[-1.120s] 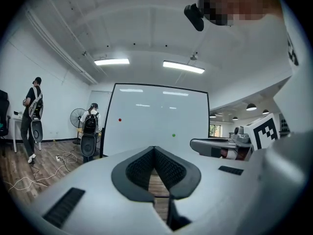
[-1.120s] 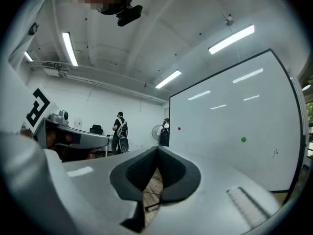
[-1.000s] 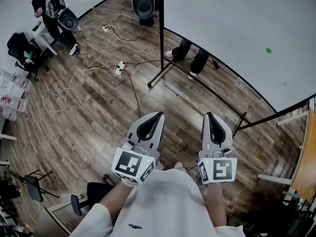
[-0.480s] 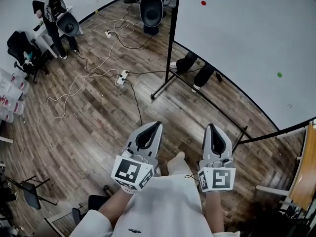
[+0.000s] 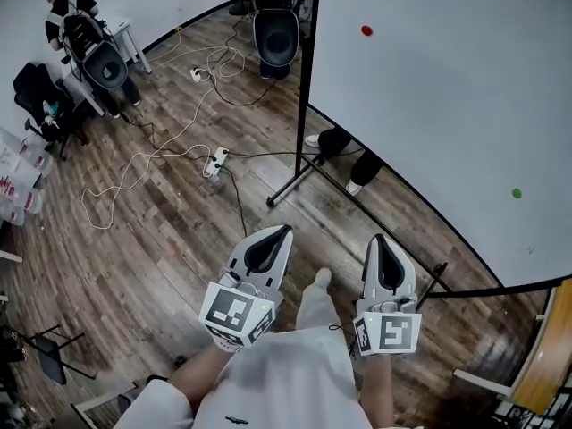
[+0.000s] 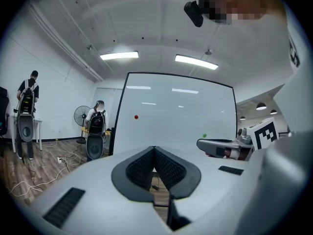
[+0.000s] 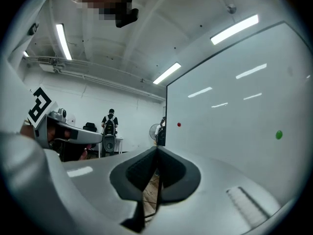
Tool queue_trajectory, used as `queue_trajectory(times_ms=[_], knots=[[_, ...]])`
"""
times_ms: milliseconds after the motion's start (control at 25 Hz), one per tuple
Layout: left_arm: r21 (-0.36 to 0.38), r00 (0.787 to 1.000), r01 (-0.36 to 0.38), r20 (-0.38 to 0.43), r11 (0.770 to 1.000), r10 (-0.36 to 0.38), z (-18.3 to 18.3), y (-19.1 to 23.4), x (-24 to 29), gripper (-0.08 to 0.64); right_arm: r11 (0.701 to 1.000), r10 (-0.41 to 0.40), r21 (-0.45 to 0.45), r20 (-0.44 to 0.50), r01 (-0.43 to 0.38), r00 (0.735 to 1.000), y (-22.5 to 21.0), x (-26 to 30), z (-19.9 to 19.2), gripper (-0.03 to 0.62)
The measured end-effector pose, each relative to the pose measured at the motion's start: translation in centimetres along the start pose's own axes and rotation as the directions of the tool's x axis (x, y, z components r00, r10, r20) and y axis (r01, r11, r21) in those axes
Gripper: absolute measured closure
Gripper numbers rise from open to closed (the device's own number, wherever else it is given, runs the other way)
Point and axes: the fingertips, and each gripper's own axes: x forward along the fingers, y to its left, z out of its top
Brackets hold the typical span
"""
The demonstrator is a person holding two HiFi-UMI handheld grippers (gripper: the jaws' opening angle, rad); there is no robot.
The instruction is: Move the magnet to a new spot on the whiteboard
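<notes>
A large whiteboard on a black wheeled stand fills the upper right of the head view. A red magnet sticks near its upper left and a green magnet lower right. The red magnet and green magnet also show in the left gripper view; the right gripper view has the red magnet and the green magnet. My left gripper and right gripper are held side by side near my body, both shut and empty, well short of the board.
Cables and a power strip lie on the wooden floor to the left. A person with a backpack stands at the far left by a table. Another person stands beyond the board's left edge. Someone's legs show under the board.
The head view has shifted: the board and both magnets sit lower in the picture, and more of the board shows. Both grippers stay shut and side by side.
</notes>
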Motion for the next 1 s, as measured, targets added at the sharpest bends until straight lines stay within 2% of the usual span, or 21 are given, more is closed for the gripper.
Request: queue_trajectory(times_ms=[160,360,680,840,1000], knots=[[0.012,1.000,-0.020,-0.012,1.000,0.020,1.6,0.9,7.4,0.554,0.999,0.031,0.011,0.004,-0.031,1.000,-5.4,5.7,0.3,0.591],[0.043,1.000,-0.025,0.010,0.999,0.024,4.8,0.4,16.3,0.554,0.997,0.069,0.029,0.031,-0.070,0.997,-11.8,11.5,1.2,0.591],[0.057,0.999,-0.052,0.019,0.997,0.051,6.9,2.5,22.0,0.554,0.992,0.113,0.044,0.058,-0.116,0.992,-14.0,17.9,2.5,0.591],[0.046,0.999,-0.040,0.024,0.998,0.038,7.4,4.0,24.0,0.554,0.995,0.099,0.012,0.059,-0.100,0.993,-14.6,20.0,3.3,0.591],[0.036,0.999,-0.003,0.037,0.999,0.001,8.4,4.9,25.7,0.554,0.999,0.051,-0.004,0.058,-0.051,0.997,-15.7,21.6,4.2,0.592]])
